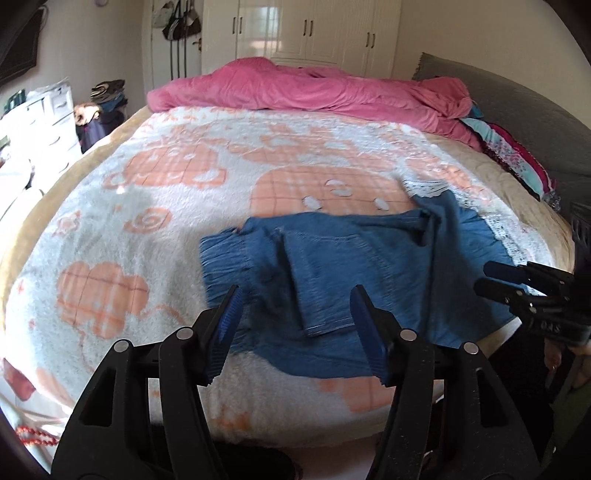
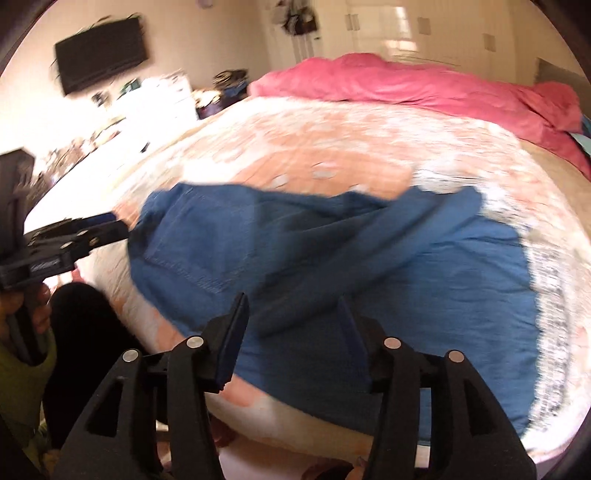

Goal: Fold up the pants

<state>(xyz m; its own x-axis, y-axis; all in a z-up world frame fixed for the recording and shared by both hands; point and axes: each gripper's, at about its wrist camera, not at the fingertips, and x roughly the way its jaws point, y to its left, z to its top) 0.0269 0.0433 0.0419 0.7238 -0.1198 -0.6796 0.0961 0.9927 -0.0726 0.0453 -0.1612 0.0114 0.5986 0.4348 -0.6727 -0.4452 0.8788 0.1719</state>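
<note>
Blue denim pants [image 1: 354, 266] with a white lace hem lie crumpled on the bed's white and orange blanket [image 1: 177, 206], near its front edge. My left gripper [image 1: 295, 328] is open, its blue pads on either side of the pants' waist end, just above the cloth. My right gripper [image 2: 291, 332] is open and hovers over the pants [image 2: 332, 251]; it also shows at the right edge of the left wrist view [image 1: 491, 277]. The left gripper shows at the left of the right wrist view [image 2: 107, 225], beside the pants' elastic waistband. The right wrist view is blurred.
A pink duvet [image 1: 314, 88] is bunched along the far side of the bed. A grey headboard [image 1: 517, 110] and patterned pillows [image 1: 517, 155] stand at the right. White drawers [image 1: 48, 122], piled clothes and a wall television [image 2: 99, 51] are at the left. White wardrobes [image 1: 314, 29] line the back wall.
</note>
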